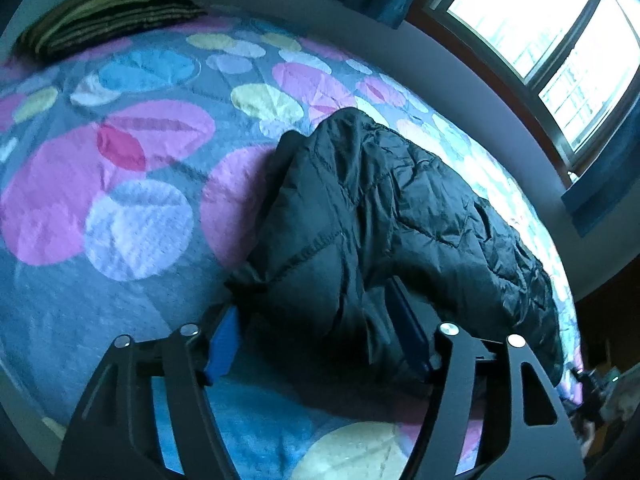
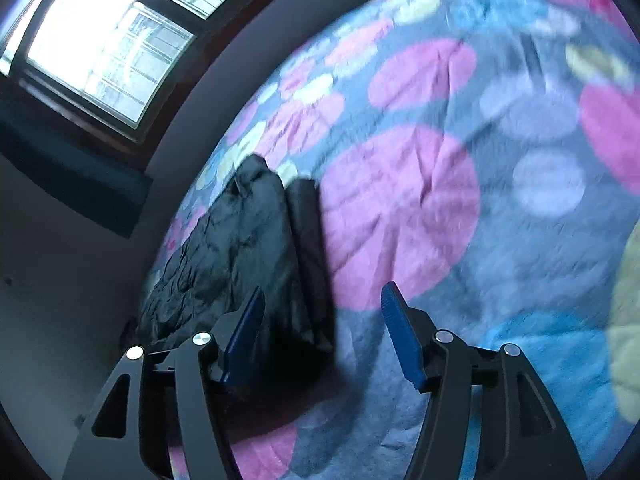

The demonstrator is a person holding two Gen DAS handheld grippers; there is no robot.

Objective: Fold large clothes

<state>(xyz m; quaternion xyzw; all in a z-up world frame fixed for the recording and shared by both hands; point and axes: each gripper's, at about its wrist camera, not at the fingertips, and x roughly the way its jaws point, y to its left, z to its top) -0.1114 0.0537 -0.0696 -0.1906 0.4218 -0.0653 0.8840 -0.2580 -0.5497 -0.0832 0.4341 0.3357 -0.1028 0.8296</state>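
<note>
A black quilted jacket (image 1: 384,216) lies lengthwise on the bed (image 1: 120,288); the left gripper (image 1: 320,344) straddles its near end, jaws released, while the right gripper (image 2: 324,340) hovers beside it, jaws released.

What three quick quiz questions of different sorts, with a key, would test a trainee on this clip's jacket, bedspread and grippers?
1. True or false: the left gripper is clamped on the black quilted puffer jacket.
2. What lies under the jacket: A) bare wooden floor, B) grey bedspread with coloured circles, C) white towel?
3. What shows between the right gripper pads?

Key: 1 false, its pads stand apart. 2 B. 3 Jacket edge and bedspread, ungripped.
</note>
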